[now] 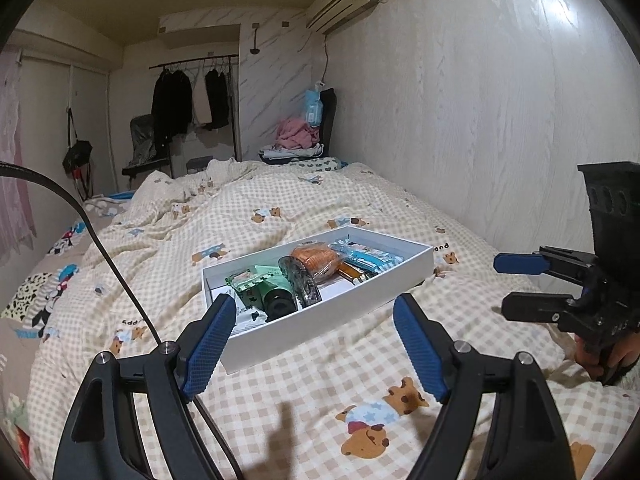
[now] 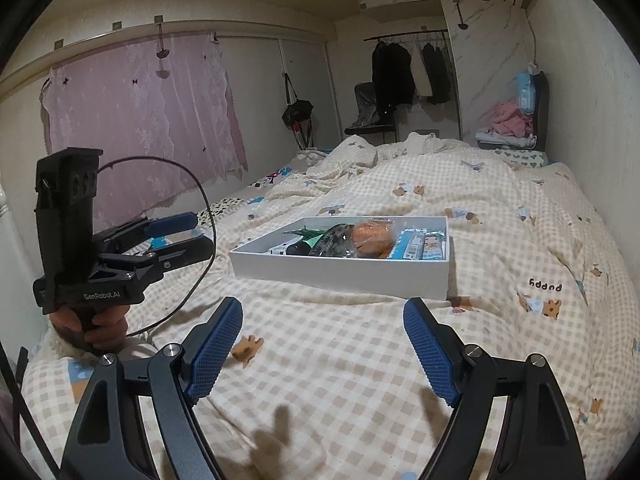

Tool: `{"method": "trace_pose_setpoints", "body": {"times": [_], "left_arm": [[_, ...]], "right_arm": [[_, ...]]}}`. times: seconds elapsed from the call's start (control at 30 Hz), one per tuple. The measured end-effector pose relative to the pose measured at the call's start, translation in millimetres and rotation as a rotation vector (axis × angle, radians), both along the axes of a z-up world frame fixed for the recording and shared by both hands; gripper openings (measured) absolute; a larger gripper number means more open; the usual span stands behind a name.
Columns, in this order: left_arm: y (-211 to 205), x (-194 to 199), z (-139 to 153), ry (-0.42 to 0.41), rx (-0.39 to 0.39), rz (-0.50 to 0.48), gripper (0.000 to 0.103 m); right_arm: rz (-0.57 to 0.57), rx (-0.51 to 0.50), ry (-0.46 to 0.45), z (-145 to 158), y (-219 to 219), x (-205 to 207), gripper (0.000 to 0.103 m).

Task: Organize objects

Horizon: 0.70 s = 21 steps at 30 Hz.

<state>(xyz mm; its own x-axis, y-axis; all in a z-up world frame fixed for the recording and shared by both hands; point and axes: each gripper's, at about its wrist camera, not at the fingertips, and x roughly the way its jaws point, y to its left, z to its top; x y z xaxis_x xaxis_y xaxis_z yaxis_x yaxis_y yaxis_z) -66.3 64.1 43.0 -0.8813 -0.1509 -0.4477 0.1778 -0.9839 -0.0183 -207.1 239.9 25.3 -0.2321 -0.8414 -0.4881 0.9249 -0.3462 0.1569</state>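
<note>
A white shallow box [image 1: 320,324] lies on the bed and also shows in the right wrist view [image 2: 340,276]. It holds an orange wrapped snack [image 1: 316,262], a green tube [image 1: 268,288], a dark comb [image 1: 302,280], blue packets [image 1: 360,256] and other small items. My left gripper [image 1: 316,340] is open and empty, just in front of the box; it also shows in the right wrist view [image 2: 192,232]. My right gripper [image 2: 324,344] is open and empty, a little back from the box; it also shows in the left wrist view [image 1: 500,284] to the right of the box.
The checked duvet [image 1: 280,400] with bear prints covers the bed. A wall [image 1: 500,120] runs along the right side. Clothes pile [image 1: 296,136] at the bed's far end. A clothes rack [image 1: 192,96] and a pink curtain [image 2: 140,112] stand beyond. A black cable [image 1: 112,264] hangs by my left gripper.
</note>
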Motion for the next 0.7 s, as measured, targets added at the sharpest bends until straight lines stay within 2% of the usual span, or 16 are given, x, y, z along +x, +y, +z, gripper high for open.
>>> {"method": "trace_pose_setpoints", "body": {"times": [0.23,0.4,0.7], "left_arm": [[-1.8,3.7,0.9,0.012,-0.002,0.008,0.087],[1.1,6.0,2.3,0.024,-0.020,0.007,0.099],[8.7,11.0,5.4,0.038,-0.058,0.005,0.102]], "right_arm": [[0.000,-0.001,-0.008,-0.5,1.0,-1.6,0.084],[-0.011,-0.004,0.022,1.3,1.3,1.9,0.084],[-0.008,0.004,0.020,-0.1,-0.4,1.6,0.084]]}}
